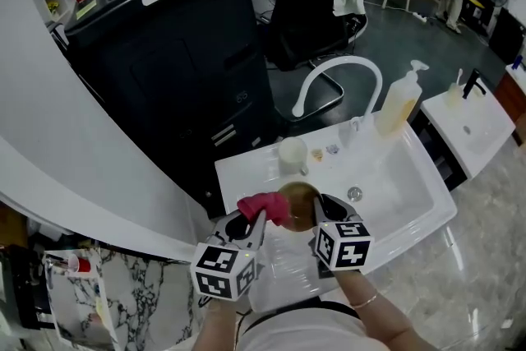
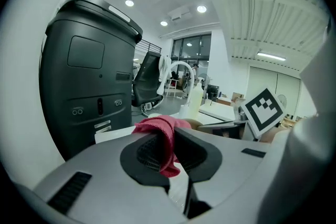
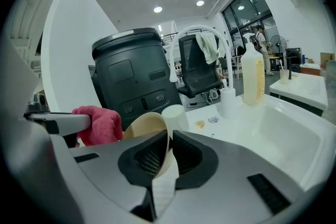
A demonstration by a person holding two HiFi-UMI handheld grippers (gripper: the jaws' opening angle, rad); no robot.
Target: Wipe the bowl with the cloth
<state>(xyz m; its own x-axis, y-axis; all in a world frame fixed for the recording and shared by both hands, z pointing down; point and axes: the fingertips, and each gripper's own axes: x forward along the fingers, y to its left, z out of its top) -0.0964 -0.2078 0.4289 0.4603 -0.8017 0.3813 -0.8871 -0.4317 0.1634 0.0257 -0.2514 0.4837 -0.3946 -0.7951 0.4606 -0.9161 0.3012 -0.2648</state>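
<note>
A tan bowl (image 1: 301,201) is held tilted on edge above the white sink (image 1: 415,201). My right gripper (image 1: 320,208) is shut on its rim, and the rim (image 3: 164,157) shows pinched between the dark pads. A pink cloth (image 1: 265,206) is bunched between the jaws of my left gripper (image 1: 256,215), which is shut on it. The cloth (image 2: 164,136) hangs over the pads in the left gripper view. From the right gripper view the cloth (image 3: 97,124) sits just left of the bowl (image 3: 145,126), close to its open side.
A white curved tap (image 1: 339,78) rises behind the sink. A soap bottle (image 1: 397,101) stands at the back right, a white cup (image 1: 292,155) at the back left. A large black machine (image 1: 168,53) fills the space left of the sink.
</note>
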